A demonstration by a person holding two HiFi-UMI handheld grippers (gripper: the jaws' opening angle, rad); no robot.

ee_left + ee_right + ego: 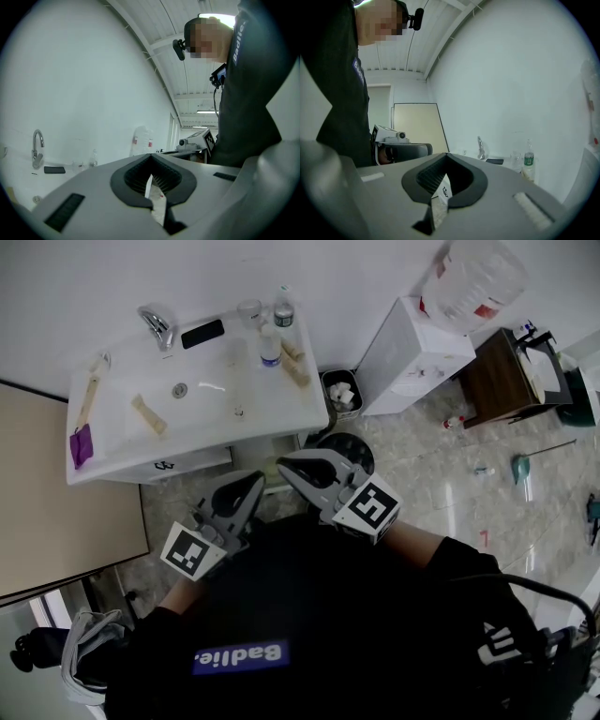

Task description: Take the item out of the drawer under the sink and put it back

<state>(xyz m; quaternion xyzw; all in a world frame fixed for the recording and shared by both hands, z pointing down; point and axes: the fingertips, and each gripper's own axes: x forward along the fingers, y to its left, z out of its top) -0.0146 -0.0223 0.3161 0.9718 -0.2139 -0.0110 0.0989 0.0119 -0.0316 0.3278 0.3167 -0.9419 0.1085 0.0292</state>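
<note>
Several white pieces point(341, 392) fill the bin point(324, 382) beside the sink point(281, 404).

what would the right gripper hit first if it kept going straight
Most likely the front rim of the sink, just ahead of the right gripper. Height is hard to judge, so it might clear it toward the faucet.

"Badlie." in white on purple patch point(240, 655), dark shirt point(309, 615)
</note>
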